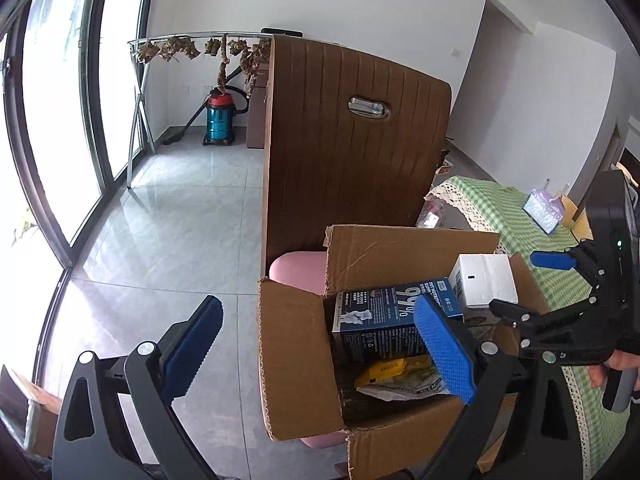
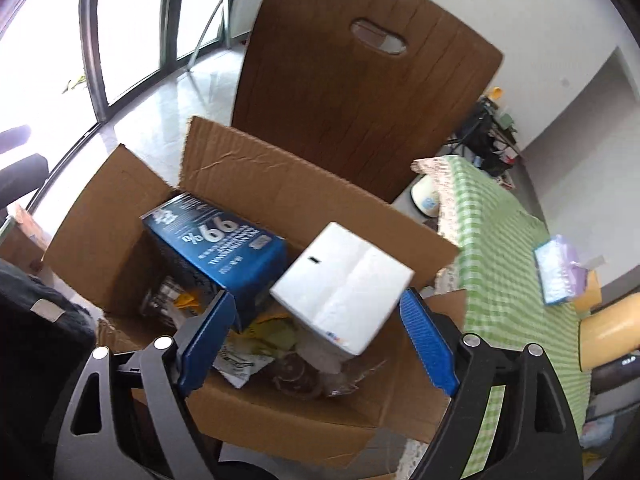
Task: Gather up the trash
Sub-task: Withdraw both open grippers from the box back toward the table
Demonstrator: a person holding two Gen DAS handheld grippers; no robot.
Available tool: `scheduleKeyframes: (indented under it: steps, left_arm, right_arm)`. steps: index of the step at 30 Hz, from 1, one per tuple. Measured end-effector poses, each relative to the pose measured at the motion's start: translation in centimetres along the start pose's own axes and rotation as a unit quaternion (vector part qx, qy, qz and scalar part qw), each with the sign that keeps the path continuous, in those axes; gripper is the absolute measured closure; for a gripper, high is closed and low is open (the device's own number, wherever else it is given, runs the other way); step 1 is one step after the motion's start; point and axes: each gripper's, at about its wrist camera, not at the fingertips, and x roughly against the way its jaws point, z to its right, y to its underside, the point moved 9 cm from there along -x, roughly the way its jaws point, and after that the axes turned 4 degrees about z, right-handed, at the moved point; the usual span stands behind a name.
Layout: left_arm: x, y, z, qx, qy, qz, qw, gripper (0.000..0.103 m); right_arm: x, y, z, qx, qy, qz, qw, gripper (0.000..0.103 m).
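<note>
An open cardboard box (image 1: 296, 360) (image 2: 280, 416) stands on a chair's pink seat (image 1: 296, 270). Inside it lie a dark blue carton (image 1: 384, 320) (image 2: 216, 248), a white box (image 1: 484, 280) (image 2: 344, 284) tilted on top of the pile, and yellow wrappers (image 1: 384, 370) (image 2: 272, 328). My right gripper (image 2: 317, 299) (image 1: 520, 284) hovers over the box's near side, open. The white box sits between and just past its blue pads, with a gap at the left pad. My left gripper (image 1: 318, 306) is wide open and holds nothing; its right finger (image 1: 444, 352) is over the box, its left one over the floor.
The chair's tall brown back (image 1: 352, 140) (image 2: 360, 100) rises behind the box. A table with a green checked cloth (image 1: 520, 220) (image 2: 500, 240) lies to the right, with a tissue pack (image 1: 546, 212) (image 2: 558, 276) on it. Tiled floor, a vacuum cleaner (image 1: 220, 116) and windows lie left.
</note>
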Motion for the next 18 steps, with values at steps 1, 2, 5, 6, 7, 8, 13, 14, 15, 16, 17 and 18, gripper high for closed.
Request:
scheduleKeyframes:
  steps: [1,2,5,6,7,8,13,14,15,16,17,18]
  left_arm:
    - [0.1,0.0,0.3,0.0,-0.001,0.0,1.0,0.01]
    - [0.3,0.0,0.6,-0.002,0.0,0.001,1.0,0.01]
    - [0.8,0.1,2.1,-0.016,0.006,0.003,0.9998,0.01]
    - [1.2,0.2,2.8,-0.024,0.007,0.008,0.9997,0.01]
    - [1.4,0.2,3.4,-0.029,0.012,0.01,0.9994,0.009]
    - [1.7,0.3,4.1,-0.034,0.015,0.01,0.9993,0.008]
    - [4.0,1.2,8.6,-0.06,0.032,0.028,0.9973,0.008]
    - [4.7,1.4,10.0,-0.071,0.041,0.039,0.9959,0.008]
    - [5.3,1.5,11.2,-0.079,0.049,0.046,0.9946,0.008]
    - [6.0,1.7,12.9,-0.088,0.062,0.054,0.9927,0.008]
    - [6.8,1.9,14.7,-0.094,0.078,0.061,0.9906,0.008]
    - [7.4,2.2,16.5,-0.1,0.096,0.066,0.9881,0.008]
  right_arm:
    - [0.4,0.1,0.7,-0.012,-0.003,0.003,1.0,0.022]
    - [0.8,0.3,1.1,-0.021,-0.001,0.006,1.0,0.022]
    - [2.1,1.3,3.1,-0.049,0.008,0.015,0.999,0.022]
    - [2.7,1.8,3.7,-0.065,-0.002,0.017,0.998,0.022]
    - [3.3,2.4,4.2,-0.085,-0.018,0.02,0.996,0.022]
    - [4.0,3.0,4.6,-0.101,-0.034,0.025,0.994,0.022]
    - [7.9,6.8,6.8,-0.164,-0.053,0.061,0.983,0.022]
    - [9.0,8.1,7.8,-0.18,-0.049,0.069,0.98,0.022]
    - [10.0,9.2,8.8,-0.194,-0.041,0.075,0.977,0.022]
    - [11.1,10.5,9.9,-0.21,-0.031,0.084,0.974,0.022]
    - [12.5,12.4,11.3,-0.228,-0.02,0.092,0.969,0.022]
    - [13.6,13.8,12.3,-0.242,-0.008,0.097,0.965,0.022]
